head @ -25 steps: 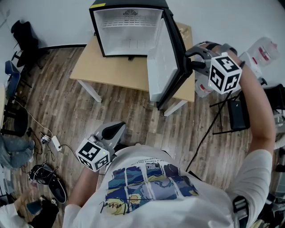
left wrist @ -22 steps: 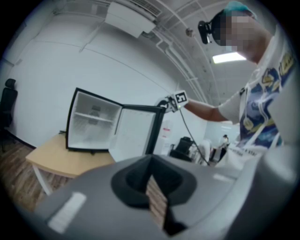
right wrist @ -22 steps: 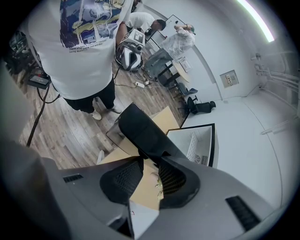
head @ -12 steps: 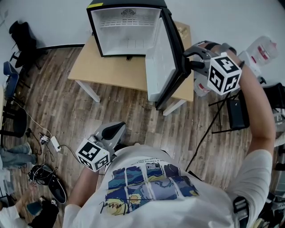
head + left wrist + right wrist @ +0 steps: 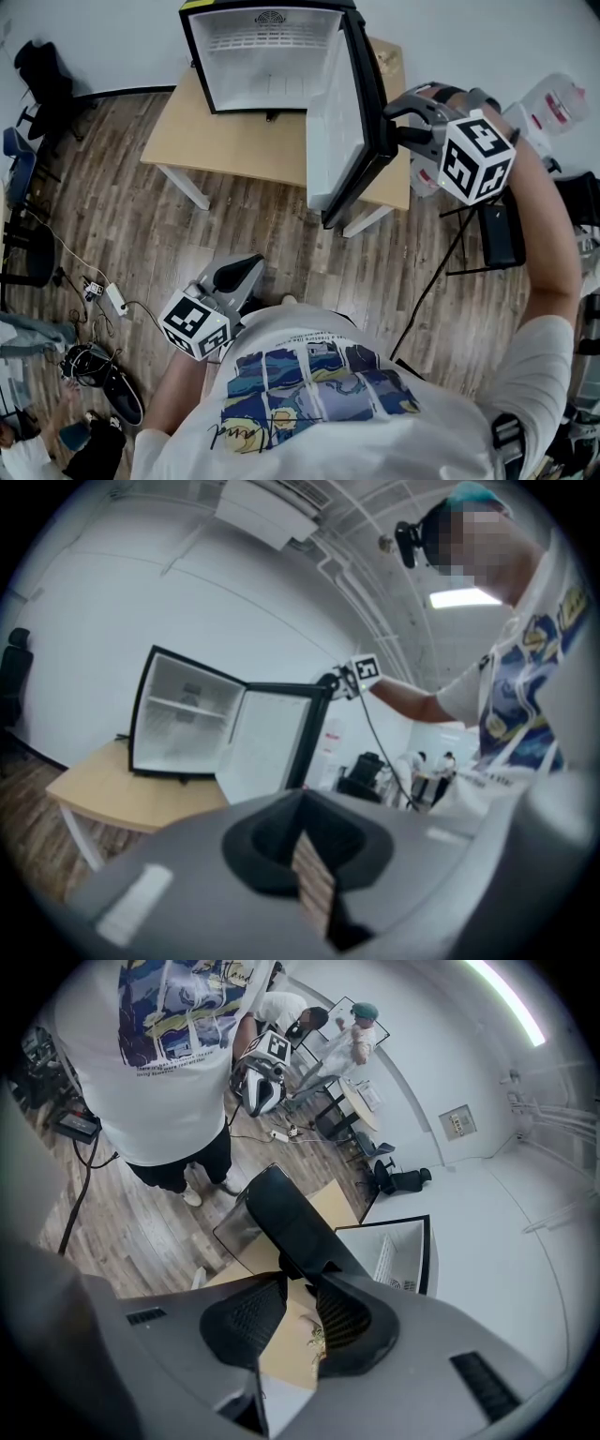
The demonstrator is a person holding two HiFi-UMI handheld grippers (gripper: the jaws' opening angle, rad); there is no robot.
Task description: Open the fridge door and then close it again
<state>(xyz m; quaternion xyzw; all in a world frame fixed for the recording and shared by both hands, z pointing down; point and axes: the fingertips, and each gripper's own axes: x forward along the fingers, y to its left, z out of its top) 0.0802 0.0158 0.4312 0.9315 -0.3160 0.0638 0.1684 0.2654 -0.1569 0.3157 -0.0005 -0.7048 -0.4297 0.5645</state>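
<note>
A small black fridge [image 5: 267,56] with a white inside stands open on a light wooden table [image 5: 225,141]. Its door [image 5: 337,131] swings out toward me, roughly square to the cabinet. My right gripper [image 5: 394,122] is shut on the door's outer black edge; in the right gripper view that edge [image 5: 291,1218] runs between the jaws of the right gripper [image 5: 298,1288]. My left gripper [image 5: 246,270] hangs low by my torso, over the floor, shut and holding nothing. The left gripper view shows the left gripper [image 5: 305,850] pointing toward the fridge [image 5: 183,719].
A black stand with cables [image 5: 469,244] is on the floor right of the table. A power strip [image 5: 112,300], shoes [image 5: 112,384] and a black chair [image 5: 47,66] lie to the left. Plastic bottles [image 5: 553,108] sit at the far right.
The whole head view has slid a little to the left. The door and both grippers keep their places relative to the fridge.
</note>
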